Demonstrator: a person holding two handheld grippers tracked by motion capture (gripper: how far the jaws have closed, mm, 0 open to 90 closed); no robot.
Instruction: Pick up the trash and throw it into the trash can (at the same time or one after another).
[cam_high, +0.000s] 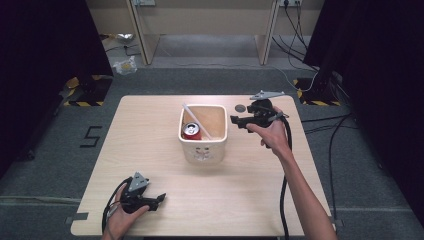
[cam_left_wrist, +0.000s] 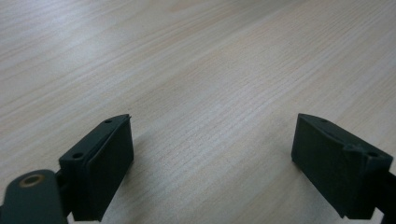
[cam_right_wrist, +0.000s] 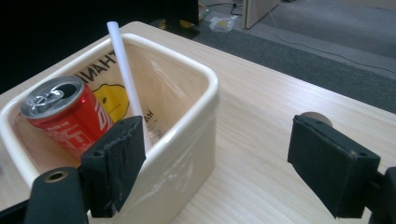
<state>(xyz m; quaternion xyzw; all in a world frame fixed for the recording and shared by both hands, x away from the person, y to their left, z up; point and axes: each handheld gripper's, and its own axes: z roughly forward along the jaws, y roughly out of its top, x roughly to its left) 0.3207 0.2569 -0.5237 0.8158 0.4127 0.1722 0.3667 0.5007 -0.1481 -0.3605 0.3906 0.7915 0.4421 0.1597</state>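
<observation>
Cream bin (cam_high: 202, 150) holds can (cam_high: 191, 131) and straw (cam_high: 197, 120) — right gripper (cam_high: 235, 120) beside it, jaws wide, empty; left gripper (cam_high: 160, 198) likewise — looks like drop-off finished, next pull clear.

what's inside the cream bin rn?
Inside the cream bin: a red soda can, tilted, and a white straw leaning up past the rim. A yellow printed sheet lies under them. The can hides the bin's floor below it.

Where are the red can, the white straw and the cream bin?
red can (cam_right_wrist: 70, 122), right gripper view, on its red side wall.
white straw (cam_right_wrist: 123, 65), right gripper view, on the middle of its shaft.
cream bin (cam_right_wrist: 187, 154), right gripper view, on its outer near wall.
</observation>
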